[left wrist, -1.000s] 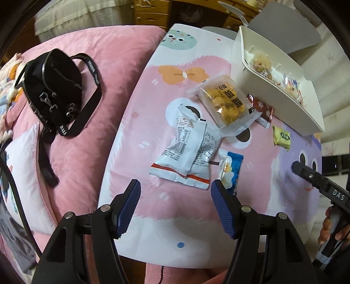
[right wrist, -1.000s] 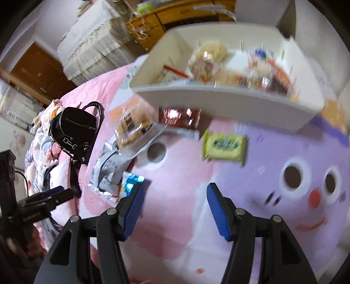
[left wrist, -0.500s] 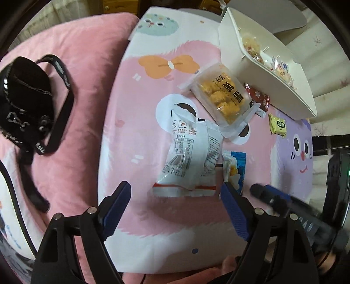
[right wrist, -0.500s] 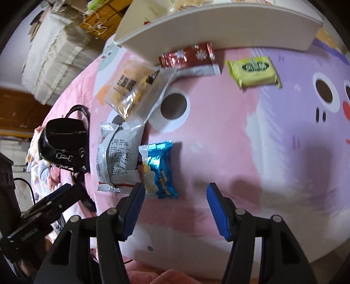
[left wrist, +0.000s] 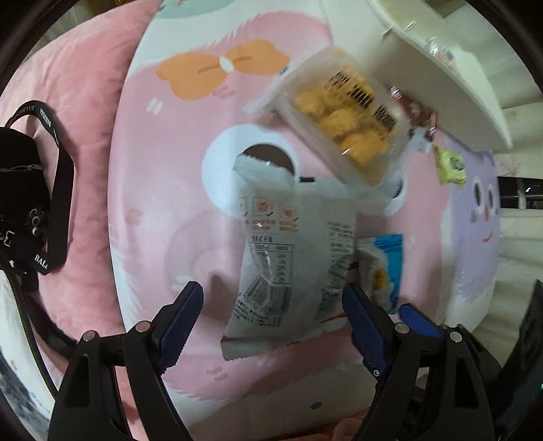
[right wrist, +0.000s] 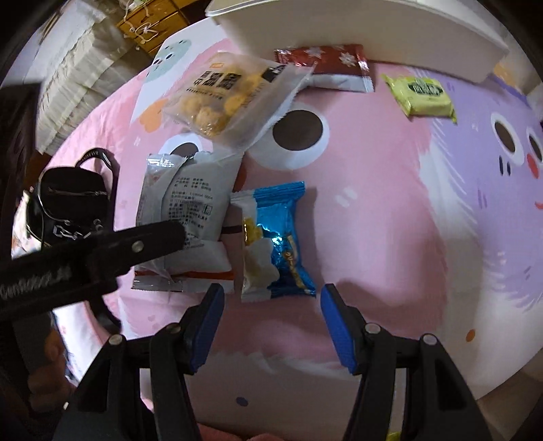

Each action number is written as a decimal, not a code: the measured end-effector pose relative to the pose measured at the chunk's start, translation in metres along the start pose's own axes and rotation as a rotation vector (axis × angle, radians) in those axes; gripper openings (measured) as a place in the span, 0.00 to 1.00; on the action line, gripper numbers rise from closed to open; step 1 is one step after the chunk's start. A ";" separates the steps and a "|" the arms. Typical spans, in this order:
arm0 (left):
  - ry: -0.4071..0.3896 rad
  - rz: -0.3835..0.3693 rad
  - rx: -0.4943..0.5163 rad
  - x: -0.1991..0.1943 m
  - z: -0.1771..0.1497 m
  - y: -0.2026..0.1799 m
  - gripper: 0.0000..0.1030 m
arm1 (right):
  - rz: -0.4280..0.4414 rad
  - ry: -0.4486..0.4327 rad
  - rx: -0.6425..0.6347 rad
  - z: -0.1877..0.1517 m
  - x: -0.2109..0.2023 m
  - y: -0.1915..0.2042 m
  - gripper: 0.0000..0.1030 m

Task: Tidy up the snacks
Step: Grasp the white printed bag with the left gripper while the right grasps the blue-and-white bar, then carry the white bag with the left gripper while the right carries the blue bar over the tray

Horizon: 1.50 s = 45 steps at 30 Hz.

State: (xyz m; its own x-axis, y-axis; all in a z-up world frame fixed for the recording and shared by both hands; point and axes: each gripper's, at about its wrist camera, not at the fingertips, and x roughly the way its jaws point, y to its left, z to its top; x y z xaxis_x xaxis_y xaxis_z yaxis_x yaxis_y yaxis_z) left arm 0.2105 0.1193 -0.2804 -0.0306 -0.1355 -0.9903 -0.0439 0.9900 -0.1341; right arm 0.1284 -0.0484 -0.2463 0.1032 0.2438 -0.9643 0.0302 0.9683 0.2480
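Snacks lie on a pink cartoon-print table. A white packet lies just beyond my open left gripper, between its fingers' line. A blue foil snack lies just ahead of my open right gripper. A clear bag of yellow puffs, a red wrapper and a yellow-green packet lie nearer the white tray. The left gripper's arm crosses the right wrist view over the white packet.
A black bag with a strap lies on the pink cushion left of the table. A wooden drawer unit and stacked cloth stand behind.
Both grippers have moved down and closer to the snacks. The left one now frames the white packet, the right one the blue foil snack. Both stay open.
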 end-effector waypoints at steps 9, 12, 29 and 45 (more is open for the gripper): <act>0.027 -0.036 -0.013 0.013 0.014 -0.002 0.81 | -0.095 -0.052 -0.061 0.005 0.008 0.011 0.57; 0.036 -0.025 0.004 0.019 0.019 -0.002 0.80 | -0.124 -0.078 -0.080 0.009 0.011 0.018 0.55; 0.003 -0.021 0.004 0.010 0.029 -0.006 0.56 | -0.128 -0.093 -0.165 0.014 0.021 0.033 0.29; 0.010 0.008 -0.075 -0.003 0.002 0.003 0.50 | -0.106 -0.100 -0.129 0.001 0.003 -0.005 0.26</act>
State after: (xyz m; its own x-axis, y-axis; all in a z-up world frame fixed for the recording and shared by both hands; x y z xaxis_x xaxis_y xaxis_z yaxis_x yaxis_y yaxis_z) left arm 0.2123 0.1232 -0.2776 -0.0413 -0.1280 -0.9909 -0.1187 0.9854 -0.1223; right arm 0.1295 -0.0526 -0.2501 0.2045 0.1400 -0.9688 -0.0804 0.9888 0.1259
